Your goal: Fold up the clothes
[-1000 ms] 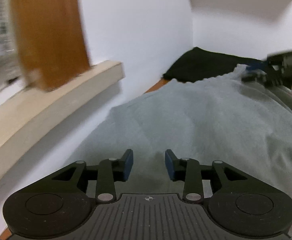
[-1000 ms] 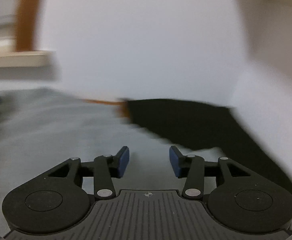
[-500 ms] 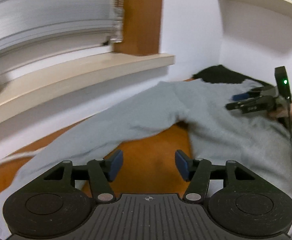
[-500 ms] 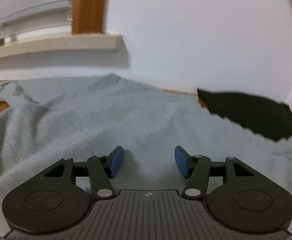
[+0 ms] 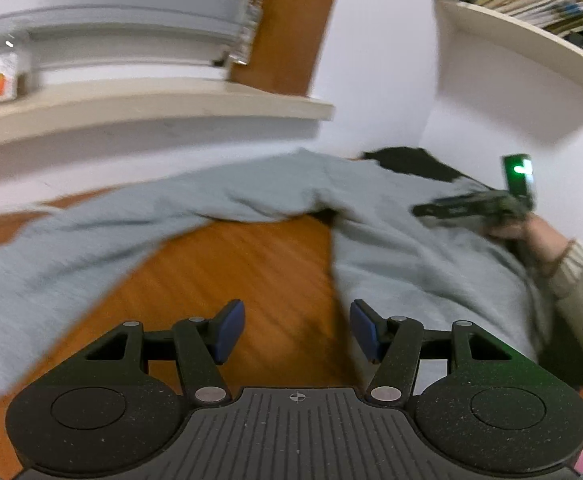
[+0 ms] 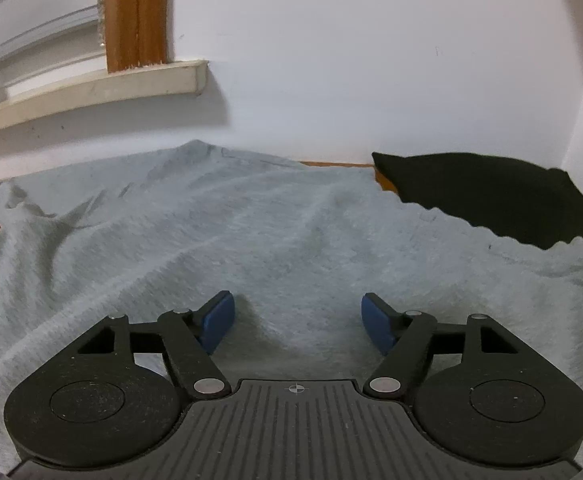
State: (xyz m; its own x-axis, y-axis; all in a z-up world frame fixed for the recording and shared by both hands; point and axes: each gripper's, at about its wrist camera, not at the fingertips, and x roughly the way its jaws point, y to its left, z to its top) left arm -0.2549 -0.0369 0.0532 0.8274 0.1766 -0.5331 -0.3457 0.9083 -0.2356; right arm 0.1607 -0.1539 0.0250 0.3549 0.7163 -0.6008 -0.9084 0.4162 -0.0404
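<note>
Right wrist view — grey garment beneath parted fingers.

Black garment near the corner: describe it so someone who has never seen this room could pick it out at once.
Start at the white wall below the window sill and follow it right to the room's corner. On the wooden table there, beyond the spread grey garment, lies the black garment, partly overlapped by the grey one's wavy edge. It is the only dark cloth, far smaller than its pale neighbour.
</note>
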